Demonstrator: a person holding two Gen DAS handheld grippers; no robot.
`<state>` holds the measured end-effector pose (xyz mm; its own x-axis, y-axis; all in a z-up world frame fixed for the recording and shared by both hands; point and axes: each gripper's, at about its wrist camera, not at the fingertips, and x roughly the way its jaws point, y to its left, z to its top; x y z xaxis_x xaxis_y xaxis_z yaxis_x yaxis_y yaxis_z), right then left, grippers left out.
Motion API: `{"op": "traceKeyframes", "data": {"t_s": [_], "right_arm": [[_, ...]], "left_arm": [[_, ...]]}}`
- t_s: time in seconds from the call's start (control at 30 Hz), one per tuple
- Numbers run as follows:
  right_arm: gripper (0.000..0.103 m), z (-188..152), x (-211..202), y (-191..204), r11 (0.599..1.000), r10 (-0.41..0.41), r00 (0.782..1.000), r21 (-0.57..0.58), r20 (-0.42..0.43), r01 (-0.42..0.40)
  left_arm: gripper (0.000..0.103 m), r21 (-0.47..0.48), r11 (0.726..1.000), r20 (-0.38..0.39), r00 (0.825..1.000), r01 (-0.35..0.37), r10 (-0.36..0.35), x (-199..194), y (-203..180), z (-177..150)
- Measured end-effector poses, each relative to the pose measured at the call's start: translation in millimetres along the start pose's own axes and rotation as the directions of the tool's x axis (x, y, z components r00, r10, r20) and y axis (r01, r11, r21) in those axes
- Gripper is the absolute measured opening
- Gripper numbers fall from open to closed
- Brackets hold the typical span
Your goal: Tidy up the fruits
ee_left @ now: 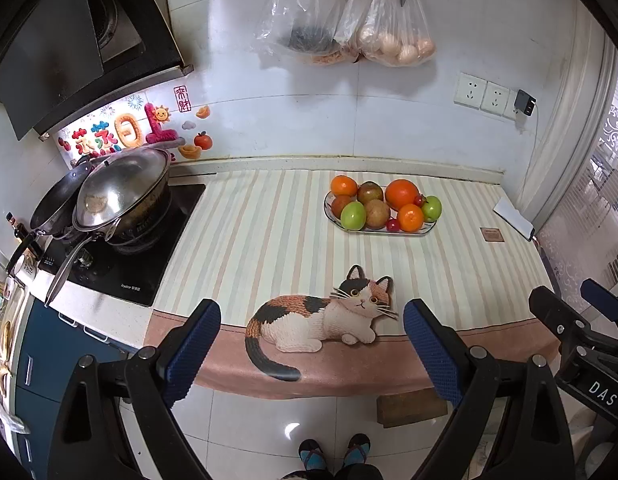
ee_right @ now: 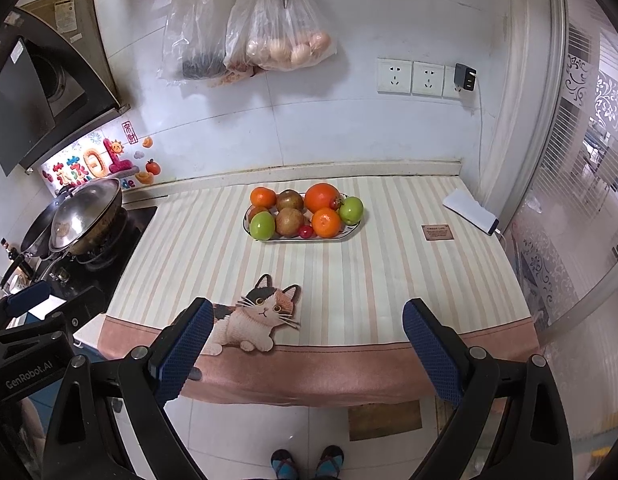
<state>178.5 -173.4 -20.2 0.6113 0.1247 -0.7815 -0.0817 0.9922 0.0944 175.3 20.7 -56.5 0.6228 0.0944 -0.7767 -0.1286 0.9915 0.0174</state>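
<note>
An oval plate (ee_left: 411,232) (ee_right: 351,232) at the back of the striped counter mat holds piled fruit: three oranges (ee_left: 402,193) (ee_right: 322,197), two green apples (ee_left: 353,216) (ee_right: 262,225), brownish round fruits (ee_left: 377,213) (ee_right: 289,221) and small red ones (ee_left: 392,225) (ee_right: 305,231). My left gripper (ee_left: 312,338) is open and empty, held before the counter's front edge, well short of the plate. My right gripper (ee_right: 308,338) is also open and empty, at the same distance. Each gripper shows at the edge of the other's view.
A striped mat with a cat picture (ee_left: 329,316) (ee_right: 261,316) covers the counter. A stove with lidded pans (ee_left: 121,196) (ee_right: 85,216) stands at the left. A white box (ee_right: 469,210) and a small brown tag (ee_right: 439,232) lie at the right. Bags (ee_right: 277,36) hang on the wall.
</note>
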Motion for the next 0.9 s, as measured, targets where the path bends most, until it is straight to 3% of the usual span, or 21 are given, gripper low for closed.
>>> {"op": "traceKeyframes", "data": {"t_s": [0.9], "right_arm": [[0.097,1.9,-2.0,1.9,1.0,0.007,1.0,-0.004,0.004,-0.007]], "left_arm": [[0.094,0.008,1.0,0.008,1.0,0.001,-0.001,-4.3,4.6,4.0]]}}
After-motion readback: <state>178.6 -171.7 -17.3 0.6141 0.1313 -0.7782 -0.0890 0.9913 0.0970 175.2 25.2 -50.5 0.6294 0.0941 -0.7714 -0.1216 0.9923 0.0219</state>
